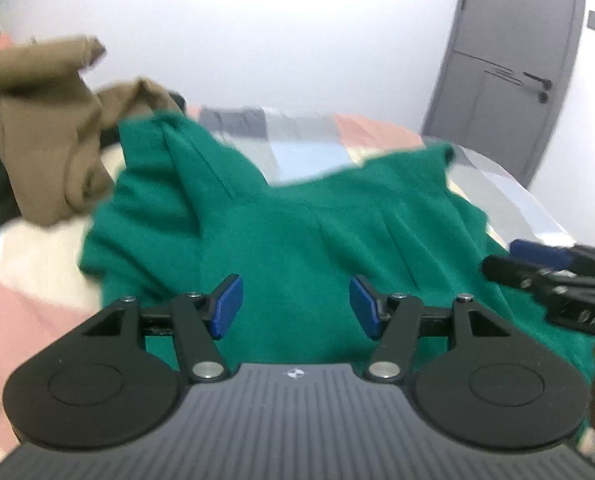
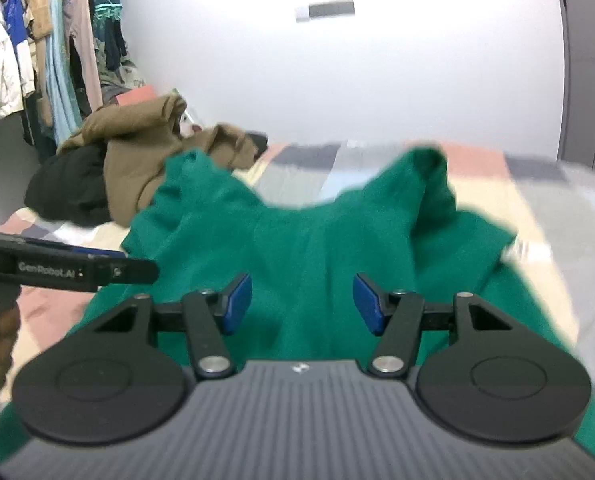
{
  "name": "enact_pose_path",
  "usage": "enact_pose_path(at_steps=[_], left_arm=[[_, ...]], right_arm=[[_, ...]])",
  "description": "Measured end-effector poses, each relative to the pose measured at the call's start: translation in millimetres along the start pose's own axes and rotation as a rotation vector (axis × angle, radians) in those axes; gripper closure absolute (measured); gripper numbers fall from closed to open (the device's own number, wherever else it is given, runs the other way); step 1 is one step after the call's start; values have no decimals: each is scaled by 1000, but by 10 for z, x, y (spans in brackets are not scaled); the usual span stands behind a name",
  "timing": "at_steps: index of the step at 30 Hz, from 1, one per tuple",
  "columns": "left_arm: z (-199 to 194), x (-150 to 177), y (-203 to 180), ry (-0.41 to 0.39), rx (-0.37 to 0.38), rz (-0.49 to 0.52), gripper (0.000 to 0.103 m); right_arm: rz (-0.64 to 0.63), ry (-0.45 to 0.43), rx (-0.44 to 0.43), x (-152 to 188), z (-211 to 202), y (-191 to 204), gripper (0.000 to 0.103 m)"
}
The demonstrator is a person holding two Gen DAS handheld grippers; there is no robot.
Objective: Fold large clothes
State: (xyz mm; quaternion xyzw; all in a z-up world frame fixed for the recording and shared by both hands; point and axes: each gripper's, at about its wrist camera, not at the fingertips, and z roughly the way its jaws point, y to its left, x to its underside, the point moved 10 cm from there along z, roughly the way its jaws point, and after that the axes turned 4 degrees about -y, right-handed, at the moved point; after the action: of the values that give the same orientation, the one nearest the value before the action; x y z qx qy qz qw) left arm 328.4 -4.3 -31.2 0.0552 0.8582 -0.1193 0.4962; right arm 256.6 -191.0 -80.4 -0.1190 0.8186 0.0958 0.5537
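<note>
- Green knit sweater (image 1: 297, 220) fills the middle of the left wrist view, rumpled on the patchwork bed (image 1: 37, 300). The left claw (image 1: 295, 306) hovers wide above it, holding nothing. A brown garment (image 1: 49, 140) at upper left touches one sleeve; a grab there could drag both.
- Right wrist view: the right claw (image 2: 302, 303) also gapes wide over the sweater (image 2: 297, 240), empty. With the left claw (image 2: 97, 270) close at left centre, the two could collide or pinch only one layer.
</note>
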Motion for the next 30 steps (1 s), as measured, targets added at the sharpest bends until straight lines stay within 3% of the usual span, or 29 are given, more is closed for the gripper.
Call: enact_pose_path(at_steps=[9, 14, 20, 24, 30], left_arm=[[776, -678, 358, -43, -106, 22, 38], [1230, -977, 565, -66, -151, 5, 38], [1722, -970, 885, -61, -191, 12, 41], [1917, -758, 1094, -21, -202, 6, 46], [2068, -529, 1294, -10, -162, -60, 48]], right_arm=[[-11, -48, 68, -677, 841, -431, 45], [3, -37, 102, -833, 1379, -721, 45], [-69, -19, 148, -725, 1890, -1137, 46], [52, 16, 160, -473, 2078, -1504, 46], [129, 48, 111, -90, 2312, -1659, 46]])
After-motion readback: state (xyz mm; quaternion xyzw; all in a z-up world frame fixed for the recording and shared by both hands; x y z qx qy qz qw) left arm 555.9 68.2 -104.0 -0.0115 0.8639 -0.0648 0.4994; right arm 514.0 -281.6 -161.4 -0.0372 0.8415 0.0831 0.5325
